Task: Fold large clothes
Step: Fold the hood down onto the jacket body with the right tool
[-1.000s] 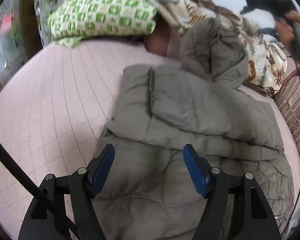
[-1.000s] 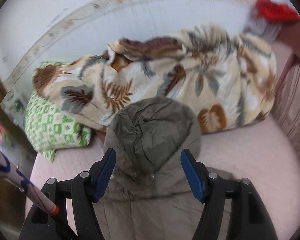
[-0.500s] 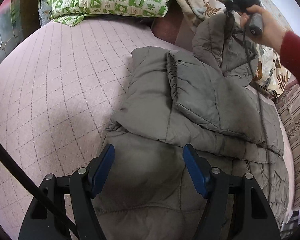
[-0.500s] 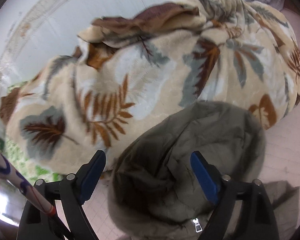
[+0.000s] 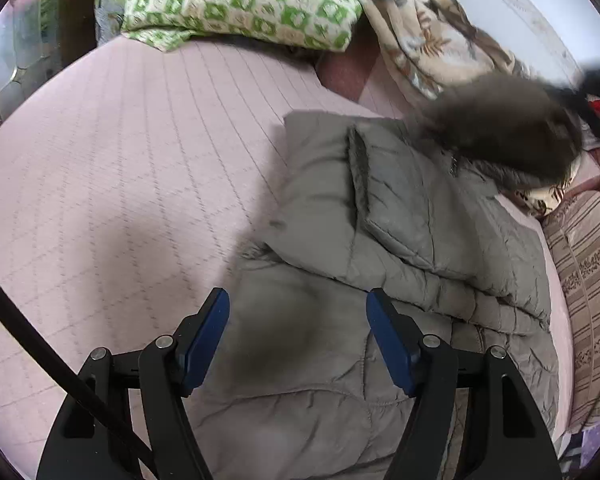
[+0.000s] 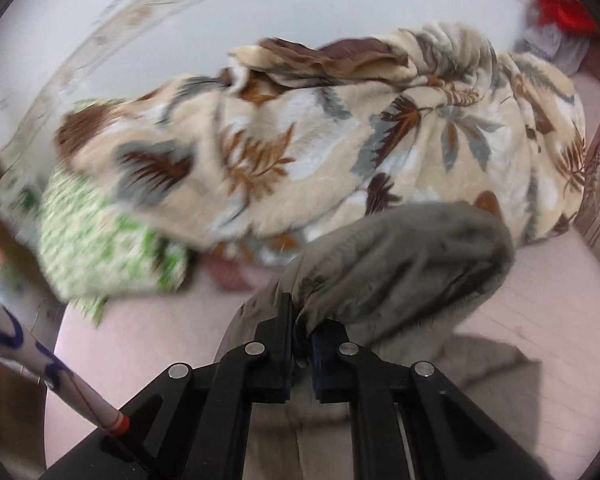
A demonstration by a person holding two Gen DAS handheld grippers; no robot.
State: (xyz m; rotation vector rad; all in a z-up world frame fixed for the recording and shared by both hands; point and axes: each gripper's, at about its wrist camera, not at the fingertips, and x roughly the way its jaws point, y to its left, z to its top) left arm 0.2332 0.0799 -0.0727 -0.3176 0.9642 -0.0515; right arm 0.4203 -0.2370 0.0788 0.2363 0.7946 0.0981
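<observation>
Lying across the pink bed [image 5: 120,168], just below the leaf-print blanket [image 6: 320,152], the grey padded jacket [image 5: 380,260] looks soft, bulky and light, best taken at edges. No containers show. The right gripper [image 6: 300,332] pinches its hood [image 6: 400,268]; the left gripper [image 5: 298,336] hovers spread above the hem.
</observation>
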